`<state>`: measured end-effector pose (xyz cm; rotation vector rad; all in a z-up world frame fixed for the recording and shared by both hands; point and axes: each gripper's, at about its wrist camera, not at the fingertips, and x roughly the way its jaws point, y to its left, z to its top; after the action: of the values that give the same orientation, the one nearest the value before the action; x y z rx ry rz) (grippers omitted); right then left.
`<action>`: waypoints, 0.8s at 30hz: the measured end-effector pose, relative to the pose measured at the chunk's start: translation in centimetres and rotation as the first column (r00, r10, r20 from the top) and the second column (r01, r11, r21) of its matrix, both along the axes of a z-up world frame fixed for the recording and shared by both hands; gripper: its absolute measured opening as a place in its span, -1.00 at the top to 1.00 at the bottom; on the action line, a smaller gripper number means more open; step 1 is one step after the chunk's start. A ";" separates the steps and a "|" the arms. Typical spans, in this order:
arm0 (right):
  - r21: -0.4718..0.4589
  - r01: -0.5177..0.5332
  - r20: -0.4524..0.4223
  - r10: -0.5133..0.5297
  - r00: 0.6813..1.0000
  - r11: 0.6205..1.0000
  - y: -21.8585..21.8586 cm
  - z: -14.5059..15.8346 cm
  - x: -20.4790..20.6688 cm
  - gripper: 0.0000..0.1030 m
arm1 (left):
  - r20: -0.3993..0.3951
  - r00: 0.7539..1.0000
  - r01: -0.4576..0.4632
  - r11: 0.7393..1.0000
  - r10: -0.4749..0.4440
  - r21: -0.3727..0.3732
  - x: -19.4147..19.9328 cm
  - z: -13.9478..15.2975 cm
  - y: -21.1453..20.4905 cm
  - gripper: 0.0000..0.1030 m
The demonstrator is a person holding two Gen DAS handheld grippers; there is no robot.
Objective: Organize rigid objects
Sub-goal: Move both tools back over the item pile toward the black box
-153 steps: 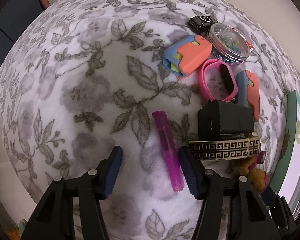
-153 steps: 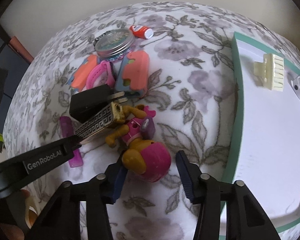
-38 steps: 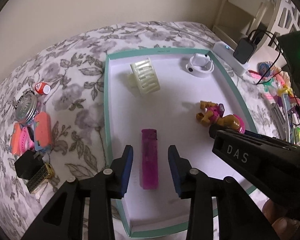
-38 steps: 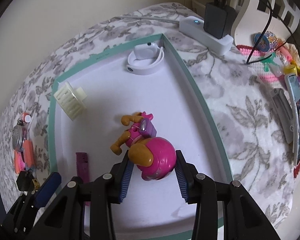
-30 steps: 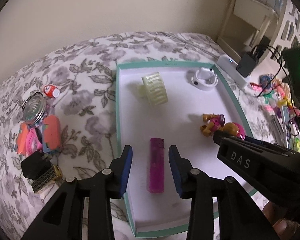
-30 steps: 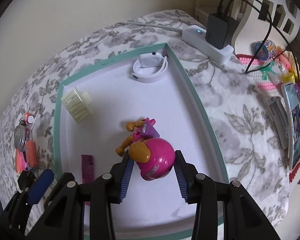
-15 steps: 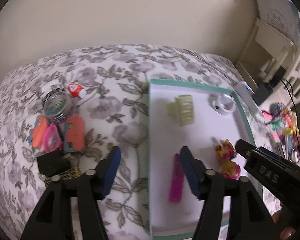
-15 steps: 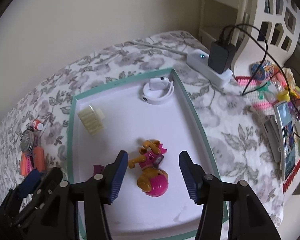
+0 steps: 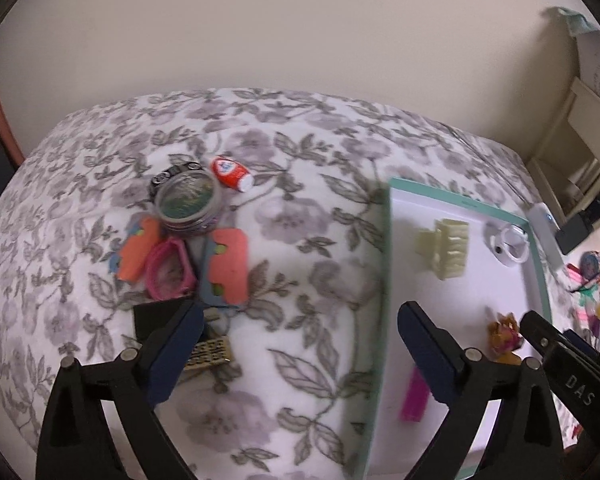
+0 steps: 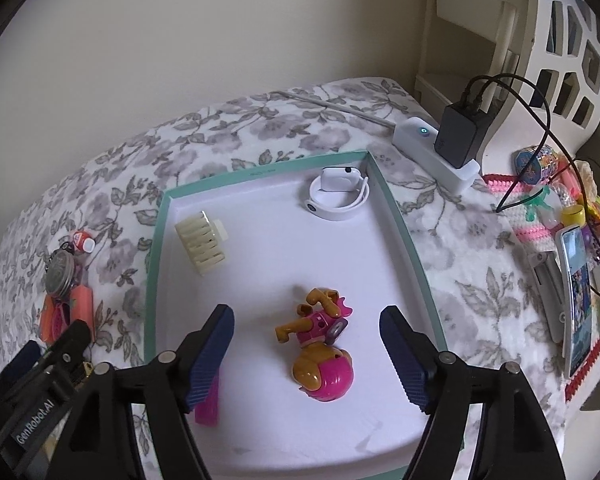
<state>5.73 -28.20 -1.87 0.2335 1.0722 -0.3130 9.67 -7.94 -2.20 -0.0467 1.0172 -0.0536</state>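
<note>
Four items already sit in the tray [image 10: 396, 216]: the toy dog [image 10: 320, 350], the pink lighter [image 10: 209, 400], the cream hair clip [image 10: 202, 242] and the white watch [image 10: 338, 194].

Your right gripper [image 10: 306, 344] hovers over the dog with its jaws opening. The dog lies between them but neither pad touches it, so it's released.

Your left gripper [image 9: 298, 344] is opening too, with nothing between its jaws, only the blanket [image 9: 300, 240]. The lighter lies just beyond its right jaw, inside the tray.

Still left, ahead of your left jaw: black box [image 9: 156, 316], gold piece [image 9: 210, 354], two orange-blue toys [image 9: 228, 266], pink band [image 9: 170, 268], round tin [image 9: 188, 202], small red-white bottle [image 9: 230, 172]. Call it under halfway.

The dog is on its side, head toward your right gripper and legs pointing away. Its long axis runs roughly along your fingers.
</note>
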 end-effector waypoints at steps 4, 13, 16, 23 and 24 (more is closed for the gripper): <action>0.011 -0.001 -0.001 0.001 1.000 1.000 0.0 -0.2 0.0 -0.78 | 0.017 1.000 -0.027 1.000 0.026 0.015 0.1 0.2 0.8 -0.91; -0.001 -0.013 -0.004 0.013 1.000 1.000 0.3 -0.4 0.1 -1.00 | 0.019 0.997 -0.070 0.997 0.069 0.019 0.3 0.2 2.3 -0.97; -0.002 -0.019 -0.007 0.019 1.000 1.000 0.4 -0.5 0.2 -1.00 | 0.011 0.996 -0.093 0.995 0.093 0.024 0.4 0.0 3.1 -0.99; 0.002 -0.032 0.001 0.032 0.999 0.999 1.0 -0.7 0.3 -1.00 | 0.004 0.987 -0.161 0.987 0.161 -0.005 0.6 0.0 5.4 -0.99; 0.012 -0.034 0.010 0.033 0.999 0.999 1.0 -0.6 0.3 -1.00 | 0.004 0.985 -0.173 0.985 0.173 -0.006 0.6 0.1 5.8 -0.99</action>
<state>6.03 -27.17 -2.51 0.2272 1.0672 -0.2751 10.29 -2.13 -2.12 -0.1397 1.0051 0.1021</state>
